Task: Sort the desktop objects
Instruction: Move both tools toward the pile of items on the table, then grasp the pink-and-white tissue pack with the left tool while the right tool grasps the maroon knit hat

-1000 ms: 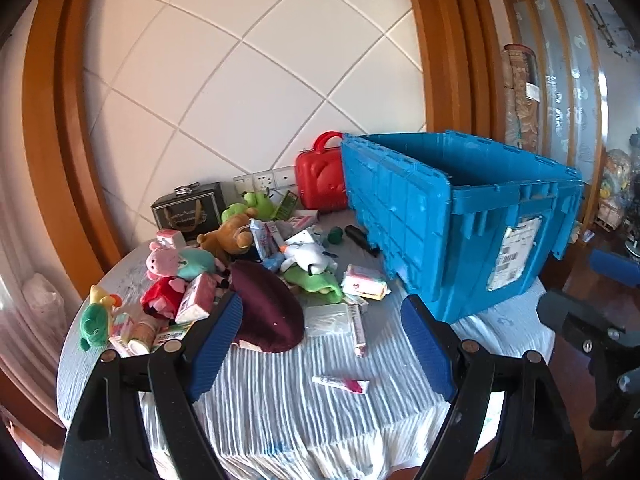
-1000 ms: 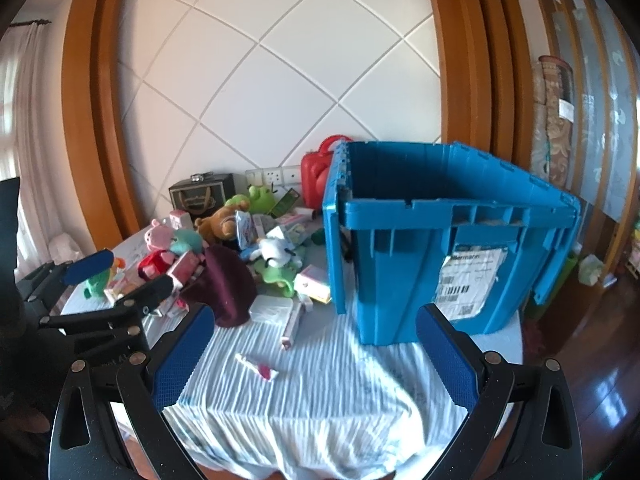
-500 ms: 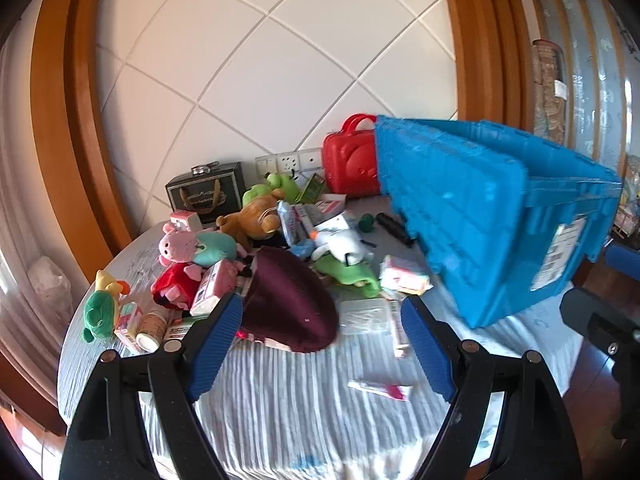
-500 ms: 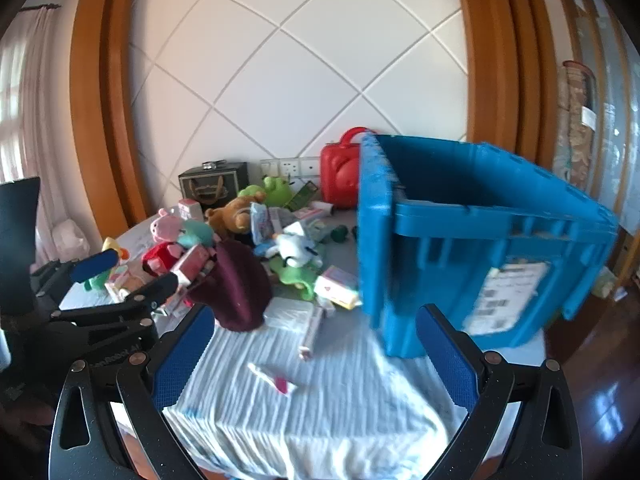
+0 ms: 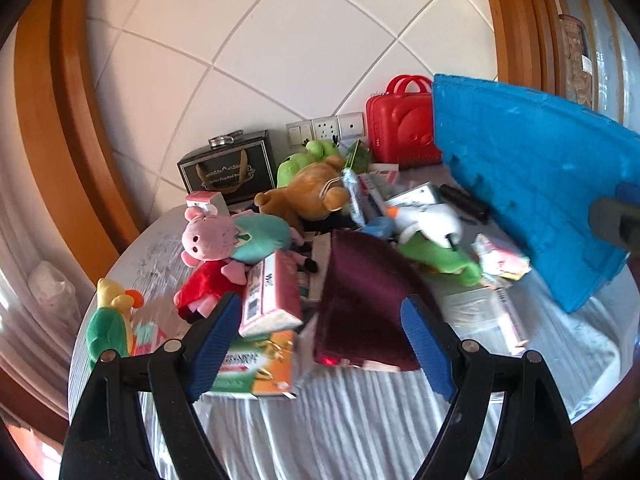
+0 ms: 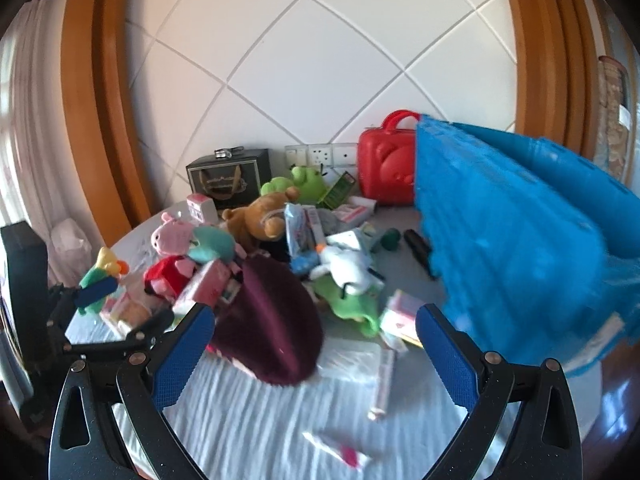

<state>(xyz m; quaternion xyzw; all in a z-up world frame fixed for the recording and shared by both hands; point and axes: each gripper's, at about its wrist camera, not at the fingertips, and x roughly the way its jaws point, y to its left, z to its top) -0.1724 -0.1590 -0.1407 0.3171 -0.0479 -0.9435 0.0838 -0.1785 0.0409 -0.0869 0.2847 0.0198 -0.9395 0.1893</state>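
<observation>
Both tools have come closer to the toy pile [image 5: 304,240] in the middle. Left tool [image 5: 316,344] and right tool [image 6: 308,356] are wide open, holding nothing. Blue bin [image 6: 520,248] sits at right on the tabletop [image 6: 260,420].

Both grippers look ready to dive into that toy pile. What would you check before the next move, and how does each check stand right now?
1. Left gripper open, nothing held: ok.
2. Right gripper open, nothing held: ok.
3. Blue crate within reach beside the pile: ok.
4. Crate's inside free to take things: cannot tell.
5. Maroon hat unobstructed on top, nearest the left gripper: ok.
6. Picture sharp enough to aim: not ok, blurred.
</observation>
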